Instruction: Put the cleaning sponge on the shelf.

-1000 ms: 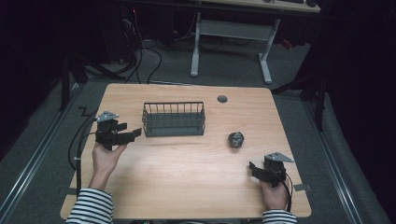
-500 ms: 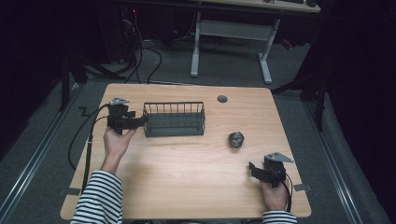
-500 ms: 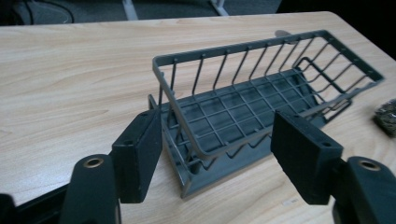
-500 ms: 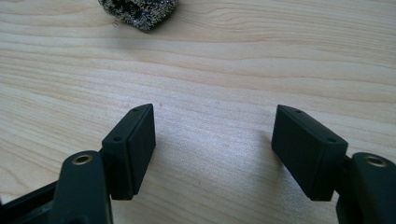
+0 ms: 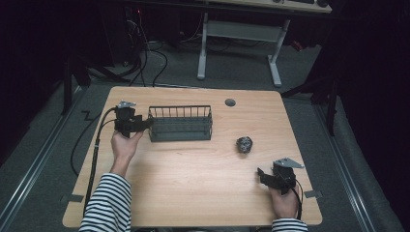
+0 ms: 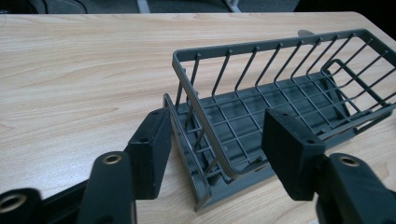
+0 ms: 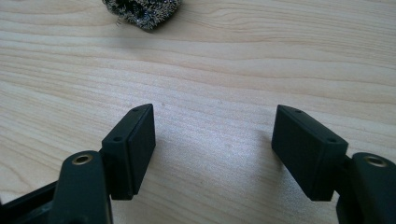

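Half the scrubber [image 7: 142,11] cut off.

My light wooden table [image 5: 193,193] stands lit in a dark room on grey carpet [image 5: 43,145], with black cables [image 5: 154,58] snaking beyond its far edge toward a white-legged desk [image 5: 237,34].

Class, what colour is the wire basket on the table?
Dark grey; the wire basket shows best in the left gripper view.
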`<state>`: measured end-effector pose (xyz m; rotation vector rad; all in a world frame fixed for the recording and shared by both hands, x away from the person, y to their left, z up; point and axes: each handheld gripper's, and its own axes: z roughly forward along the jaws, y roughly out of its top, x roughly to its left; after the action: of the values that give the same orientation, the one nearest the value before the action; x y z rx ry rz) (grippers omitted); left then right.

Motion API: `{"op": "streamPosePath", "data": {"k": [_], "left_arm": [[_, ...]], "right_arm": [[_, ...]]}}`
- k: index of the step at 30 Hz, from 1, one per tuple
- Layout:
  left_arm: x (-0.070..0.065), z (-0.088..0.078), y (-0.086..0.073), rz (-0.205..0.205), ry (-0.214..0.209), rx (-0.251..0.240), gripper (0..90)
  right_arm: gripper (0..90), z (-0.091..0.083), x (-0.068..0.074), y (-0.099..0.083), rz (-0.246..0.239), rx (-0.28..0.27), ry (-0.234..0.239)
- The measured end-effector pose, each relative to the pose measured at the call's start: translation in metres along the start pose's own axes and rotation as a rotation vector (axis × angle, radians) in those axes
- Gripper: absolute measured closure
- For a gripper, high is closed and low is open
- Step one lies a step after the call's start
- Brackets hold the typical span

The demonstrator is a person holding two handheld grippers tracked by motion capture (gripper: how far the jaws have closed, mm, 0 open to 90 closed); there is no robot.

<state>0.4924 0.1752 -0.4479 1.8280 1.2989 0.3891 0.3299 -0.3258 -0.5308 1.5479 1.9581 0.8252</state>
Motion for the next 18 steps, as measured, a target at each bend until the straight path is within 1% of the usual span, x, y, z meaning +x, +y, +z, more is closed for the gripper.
{"op": "streamPosePath", "data": {"k": [2, 5, 8, 11, 14, 16, 18], "left_arm": [[0.0006, 0.0031, -0.0012, -0.004, -0.003, 0.008, 46.2], [0.0004, 0.0052, -0.0012, -0.007, -0.009, 0.007, 49.0], [0.0014, 0.0072, -0.0013, -0.031, -0.029, 0.012, 53.0], [0.0008, 0.0073, -0.0014, -0.030, -0.039, 0.011, 57.3], [0.0001, 0.0065, -0.0016, -0.022, -0.039, 0.010, 61.1], [-0.0006, 0.0056, -0.0017, -0.015, -0.029, 0.009, 62.4], [-0.0012, 0.0048, -0.0019, -0.008, -0.031, 0.010, 64.3]], "right_arm": [[30.5, 0.0000, 0.0000, 0.0000, 0.000, 0.000, 0.000], [30.4, 0.0000, 0.0000, 0.0000, 0.000, 0.000, 0.000], [30.4, 0.0000, 0.0000, 0.0000, -0.002, 0.000, 0.000], [30.3, 0.0000, 0.0000, 0.0000, -0.002, 0.001, 0.001], [30.2, -0.0001, 0.0000, 0.0000, -0.003, 0.001, 0.002], [30.1, -0.0001, 0.0001, 0.0000, -0.003, 0.001, 0.002], [29.9, -0.0001, 0.0001, 0.0000, -0.003, 0.002, 0.003]]}}
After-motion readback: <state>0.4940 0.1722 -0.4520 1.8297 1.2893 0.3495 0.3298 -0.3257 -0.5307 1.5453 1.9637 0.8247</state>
